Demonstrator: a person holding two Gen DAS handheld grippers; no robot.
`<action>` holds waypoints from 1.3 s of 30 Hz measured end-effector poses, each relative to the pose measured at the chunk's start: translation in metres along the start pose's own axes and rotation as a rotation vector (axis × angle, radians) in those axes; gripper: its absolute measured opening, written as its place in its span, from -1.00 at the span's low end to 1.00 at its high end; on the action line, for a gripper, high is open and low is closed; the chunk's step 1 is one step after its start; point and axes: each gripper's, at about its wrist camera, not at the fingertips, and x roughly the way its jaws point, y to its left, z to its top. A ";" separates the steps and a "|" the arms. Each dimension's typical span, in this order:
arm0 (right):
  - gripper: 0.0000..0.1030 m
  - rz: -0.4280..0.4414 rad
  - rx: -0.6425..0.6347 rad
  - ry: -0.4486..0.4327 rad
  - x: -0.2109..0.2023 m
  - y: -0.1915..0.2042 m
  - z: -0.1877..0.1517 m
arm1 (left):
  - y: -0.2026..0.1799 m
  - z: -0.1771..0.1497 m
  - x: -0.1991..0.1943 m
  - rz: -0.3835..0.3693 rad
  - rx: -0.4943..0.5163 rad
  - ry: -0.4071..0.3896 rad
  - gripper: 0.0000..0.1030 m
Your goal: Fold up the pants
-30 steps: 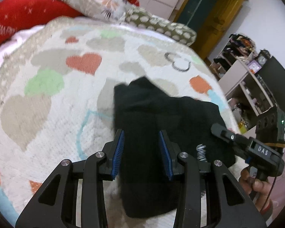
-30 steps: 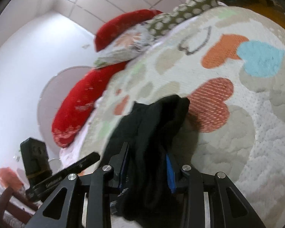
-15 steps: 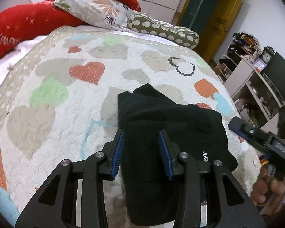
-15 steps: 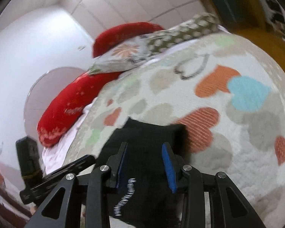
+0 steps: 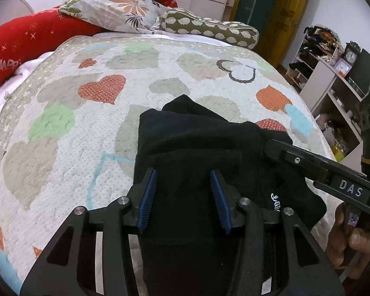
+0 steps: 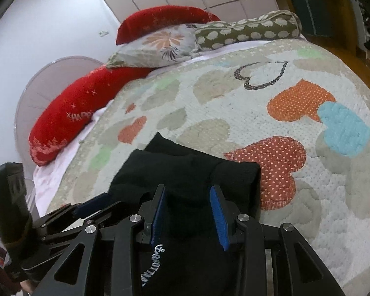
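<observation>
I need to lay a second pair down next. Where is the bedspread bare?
Bare quilt lies left of the black pants, and between them and the pillows. Crowded: the near edge, where both open grippers hover over the pants.

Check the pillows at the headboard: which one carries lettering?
The long red pillow at the bed's left edge: white "HAPP" lettering shows on it. The floral pillow and the olive spotted bolster carry only patterns.

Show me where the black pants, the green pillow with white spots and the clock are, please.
black pants [image 5: 197, 143], left wrist view, on the folded upper layer.
green pillow with white spots [image 5: 209, 28], left wrist view, on its middle.
clock [image 5: 350, 55], left wrist view, on its round face.
</observation>
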 end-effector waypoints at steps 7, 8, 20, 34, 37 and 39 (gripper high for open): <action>-0.32 0.002 0.006 0.013 0.011 -0.007 0.004 | -0.002 0.002 0.006 -0.001 -0.009 -0.010 -0.05; -0.32 0.005 0.007 0.015 0.010 -0.006 0.004 | -0.002 0.002 0.005 0.001 -0.006 -0.012 -0.05; -0.25 -0.052 -0.136 0.037 -0.031 0.032 -0.053 | 0.000 -0.014 -0.017 0.025 0.003 -0.028 -0.05; -0.05 -0.168 -0.194 -0.141 -0.074 0.057 -0.046 | 0.004 -0.024 -0.059 0.082 -0.035 -0.120 0.39; -0.02 -0.195 -0.195 -0.156 -0.076 0.062 -0.047 | 0.003 -0.026 -0.072 0.107 -0.036 -0.176 0.44; 0.02 -0.206 -0.191 -0.156 -0.077 0.063 -0.048 | 0.003 -0.027 -0.077 0.109 -0.027 -0.181 0.44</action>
